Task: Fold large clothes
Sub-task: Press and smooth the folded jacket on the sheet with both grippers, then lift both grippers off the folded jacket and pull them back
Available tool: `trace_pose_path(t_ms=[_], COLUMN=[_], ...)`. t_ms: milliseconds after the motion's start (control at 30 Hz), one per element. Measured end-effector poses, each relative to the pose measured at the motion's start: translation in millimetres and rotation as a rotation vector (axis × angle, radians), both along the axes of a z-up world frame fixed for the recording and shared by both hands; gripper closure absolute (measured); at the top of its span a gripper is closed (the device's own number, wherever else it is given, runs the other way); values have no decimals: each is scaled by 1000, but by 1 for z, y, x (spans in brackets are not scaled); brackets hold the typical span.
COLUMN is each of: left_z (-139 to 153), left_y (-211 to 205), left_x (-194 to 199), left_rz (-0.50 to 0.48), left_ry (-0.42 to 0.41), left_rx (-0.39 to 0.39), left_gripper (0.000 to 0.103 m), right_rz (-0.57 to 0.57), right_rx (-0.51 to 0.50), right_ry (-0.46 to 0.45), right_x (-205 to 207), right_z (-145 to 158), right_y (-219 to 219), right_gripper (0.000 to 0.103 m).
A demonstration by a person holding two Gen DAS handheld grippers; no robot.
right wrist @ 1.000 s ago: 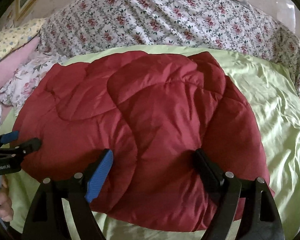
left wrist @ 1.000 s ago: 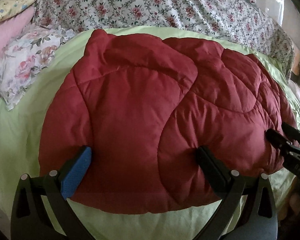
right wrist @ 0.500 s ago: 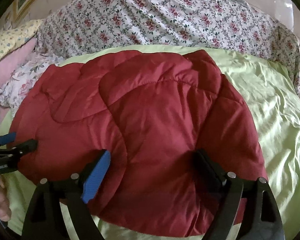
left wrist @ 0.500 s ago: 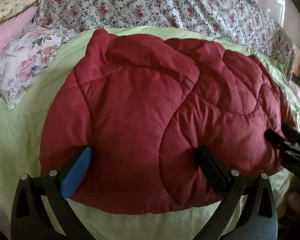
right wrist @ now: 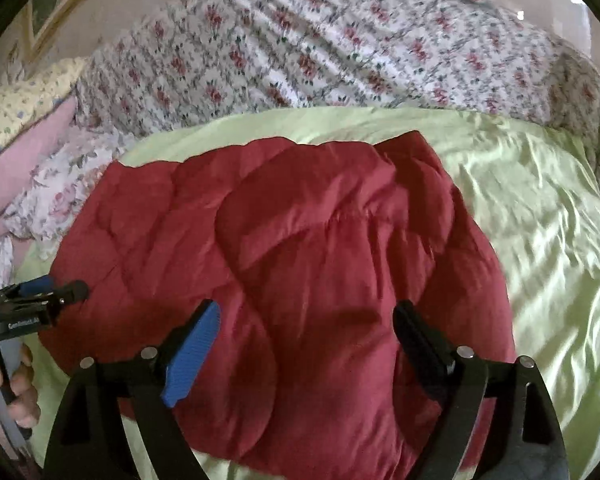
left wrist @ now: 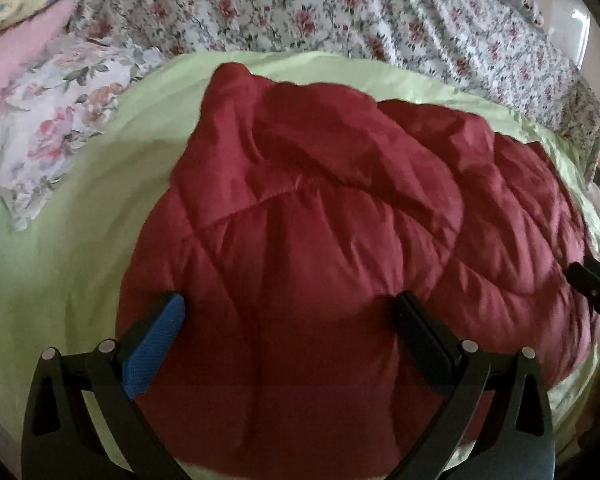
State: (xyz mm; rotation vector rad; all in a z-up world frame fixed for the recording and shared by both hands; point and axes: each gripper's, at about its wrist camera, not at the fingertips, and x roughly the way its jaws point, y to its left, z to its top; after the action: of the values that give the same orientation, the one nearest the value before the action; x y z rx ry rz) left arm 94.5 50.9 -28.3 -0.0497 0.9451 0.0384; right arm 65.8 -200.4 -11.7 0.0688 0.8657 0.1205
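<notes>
I see a dark red quilted padded garment (left wrist: 320,260) of smooth cloth with a faint sheen, puffy between its stitched seams. Under it, the pale green sheet (right wrist: 540,220) at right of frame looks satiny and glossy, creased. The white rose-print bedspread (right wrist: 320,52) along the top looks matt cotton. My gripper fingers (right wrist: 420,340) are matt black plastic; one ribbed blue pad (right wrist: 192,360) looks rubbery.

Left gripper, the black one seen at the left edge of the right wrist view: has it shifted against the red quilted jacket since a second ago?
Cannot tell: both cameras moved. The left gripper sits at the red quilted jacket edge, as before.
</notes>
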Motion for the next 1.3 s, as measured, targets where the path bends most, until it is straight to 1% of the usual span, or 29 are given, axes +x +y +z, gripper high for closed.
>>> trace_pose_path(t_ms=[33,67,200,333,467,567,633,700,767,833,900,967,1067,1167,1300], left_z=[-2,-4,-9,-10,4,11,6,-7,-11,-11,-11,-10,0,10,7], left_y=[0,0,-2,1,-1,-5,-11,-16,-14,-13,-14,-16,-16,-14,-12], left_x=[4,10,23,32,16,-5,-9,-7,-6,-4,-3,-4,-17,-41,-64], left_rz=[-1,-1,-7,-6,-7,-27,-31,-37,-36,-34,-31,-24,-5,-3,-15], left_ry=[2,7,9,13,-15,-46,-30,-20,-21,-24,-24,-18,-14,-31,0], left_rx=[-3,-4,-5,-21,-34,-74,-46,4,-3,-8,1,1,4,-23,-66], left_gripper=[0,0,0,0,0,0,0,0,0,0,0,0,0,0,0], right_rz=[-4,0,-2,-21,-28,-27,-33,-49,-34,-23,-6,3,16,8,6], right_rx=[6,21,4,21,24,27,27,37,71,73,54,18,-12,-9,38], right_ry=[37,51,43,36,30,26,32,22,-10,-34,-20,33,24,27,17], right_x=[12,21,35,41,42,40,40,29,10,-8,-21,-19,-16,-16,-31], right_z=[-8,-15,-21,-26,-27,-26,-24,-13,1,8,4,-15,-28,-23,-12], right_y=[-3,-7,-10,-12,-14,-16,-16,-14,-13,-10,-6,-3,-2,-2,-3], right_gripper=[13,11,10,10,9,9,10,11,12,12,11,10,6,6,7])
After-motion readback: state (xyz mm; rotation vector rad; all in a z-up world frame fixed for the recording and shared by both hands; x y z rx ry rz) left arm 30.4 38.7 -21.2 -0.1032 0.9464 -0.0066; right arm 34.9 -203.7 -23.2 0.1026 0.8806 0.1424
